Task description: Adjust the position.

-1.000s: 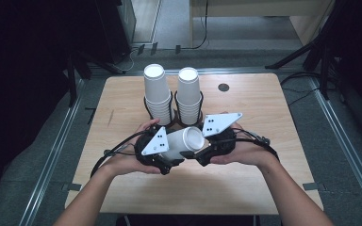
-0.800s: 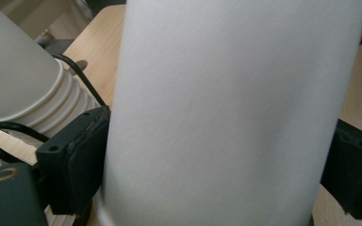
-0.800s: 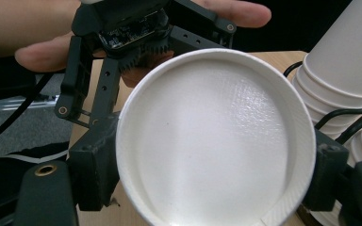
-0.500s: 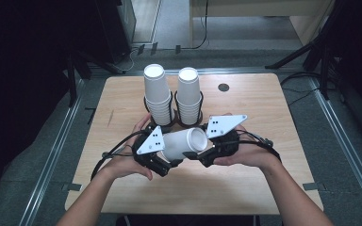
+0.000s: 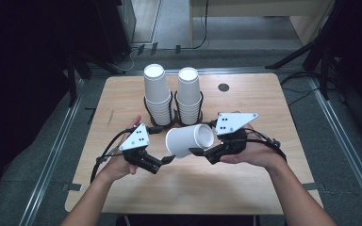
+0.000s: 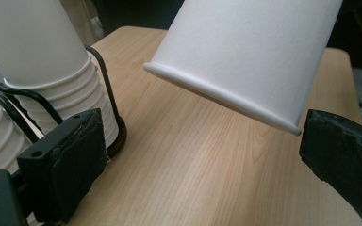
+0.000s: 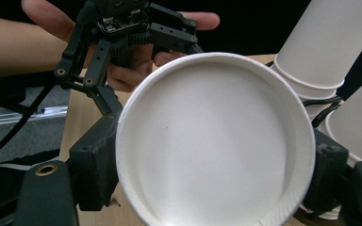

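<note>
Nearest you, your left claw [image 5: 168, 160] hangs low over the surface [image 5: 207, 188] with its jaws spread and nothing between them; seen along those jaws, the cup's [image 6: 250, 52] rim sits above and between them, touching neither. Just to its right, your right claw [image 5: 194, 151] is clenched on the cup [image 5: 188, 140], one pad on each side of the wall near the rim. The cup lies on its side in the air above the surface, its open mouth turned toward your right hand [image 5: 250, 153] and its base toward the left claw. Beyond the cup, two stacks [image 5: 156, 92] of upturned cups stand side by side in a black wire holder [image 5: 173, 120] near the far middle of the surface.
</note>
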A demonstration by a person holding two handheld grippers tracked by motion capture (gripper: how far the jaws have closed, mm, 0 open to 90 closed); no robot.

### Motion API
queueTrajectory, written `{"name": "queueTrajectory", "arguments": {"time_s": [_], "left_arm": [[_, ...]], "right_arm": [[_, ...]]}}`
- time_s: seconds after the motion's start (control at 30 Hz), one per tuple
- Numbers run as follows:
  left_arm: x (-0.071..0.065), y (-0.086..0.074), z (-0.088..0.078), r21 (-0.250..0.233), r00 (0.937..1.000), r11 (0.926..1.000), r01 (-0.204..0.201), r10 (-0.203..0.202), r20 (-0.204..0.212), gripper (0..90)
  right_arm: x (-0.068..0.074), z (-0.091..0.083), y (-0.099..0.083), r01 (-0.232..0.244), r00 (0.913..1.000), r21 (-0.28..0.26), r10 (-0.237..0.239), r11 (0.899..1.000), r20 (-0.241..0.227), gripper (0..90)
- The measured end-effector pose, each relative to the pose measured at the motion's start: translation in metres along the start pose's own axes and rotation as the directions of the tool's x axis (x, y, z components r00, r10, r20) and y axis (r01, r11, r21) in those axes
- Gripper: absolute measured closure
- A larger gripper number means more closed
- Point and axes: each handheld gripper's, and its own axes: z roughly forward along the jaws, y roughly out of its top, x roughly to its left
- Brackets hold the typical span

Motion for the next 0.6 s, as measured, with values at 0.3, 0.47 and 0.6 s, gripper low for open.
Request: {"name": "queueTrajectory", "arguments": {"time_s": [0.3, 0.47, 0.6], "left_arm": [[0.001, -0.007, 0.004, -0.053, 0.9969, 0.9962, 0.07, -0.068, 0.04, 0.0], [0.001, -0.01, 0.008, -0.092, 0.9937, 0.9904, 0.103, -0.098, 0.053, 0.0], [0.001, -0.01, 0.01, -0.11, 0.9914, 0.9873, 0.115, -0.107, 0.076, 0.0]], "right_arm": [[-0.003, -0.003, -0.001, -0.035, 0.9992, -0.051, 0.036, 0.998, 0.018, 23.6], [-0.006, -0.007, -0.003, -0.062, 0.9979, -0.102, 0.064, 0.993, 0.015, 23.6], [-0.005, -0.009, -0.002, -0.068, 0.9975, -0.115, 0.07, 0.991, 0.012, 23.6]]}}
